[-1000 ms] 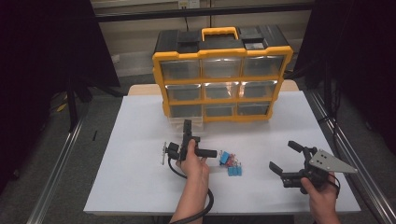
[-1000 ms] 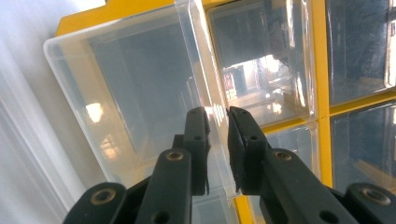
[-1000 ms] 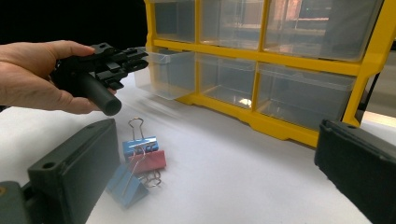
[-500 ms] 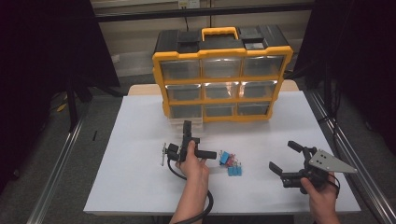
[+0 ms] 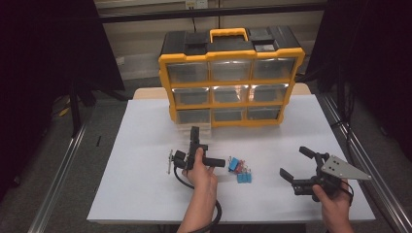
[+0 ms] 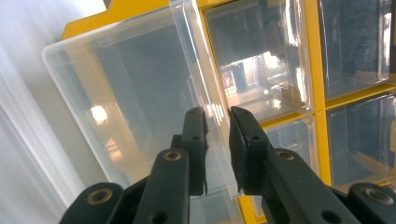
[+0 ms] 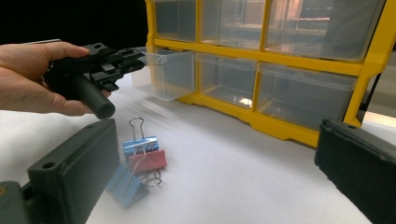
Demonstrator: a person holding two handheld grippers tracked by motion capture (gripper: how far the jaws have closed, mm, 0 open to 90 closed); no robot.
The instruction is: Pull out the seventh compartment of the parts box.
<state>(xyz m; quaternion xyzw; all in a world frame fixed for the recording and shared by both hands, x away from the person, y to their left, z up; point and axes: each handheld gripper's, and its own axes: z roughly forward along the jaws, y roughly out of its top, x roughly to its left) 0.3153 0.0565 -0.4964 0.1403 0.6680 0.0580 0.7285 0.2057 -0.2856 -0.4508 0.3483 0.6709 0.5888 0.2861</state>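
Note:
A yellow and black organizer [image 5: 231, 77] with clear drawers stands at the back of the white table [image 5: 141, 194]. Its bottom-left clear drawer [image 5: 193, 127] [image 6: 116, 93] [image 7: 166, 72] is pulled partly out. My left gripper [image 5: 195, 132] [image 6: 215, 112] points at the organizer and is shut on that drawer's front wall, one jaw inside and one outside. Blue and red binder clips [image 5: 240, 169] [image 7: 140, 156] lie in a small heap on the table between the hands. My right gripper [image 5: 292, 160] [image 7: 217, 130] hovers at the table's front right, open wide with nothing between its jaws.
The other organizer drawers [image 7: 308, 95] are pushed in. Metal rails [image 5: 63, 174] run along both sides of the table, with dark curtains behind. The left gripper's cable [image 5: 216, 213] loops near the table's front edge.

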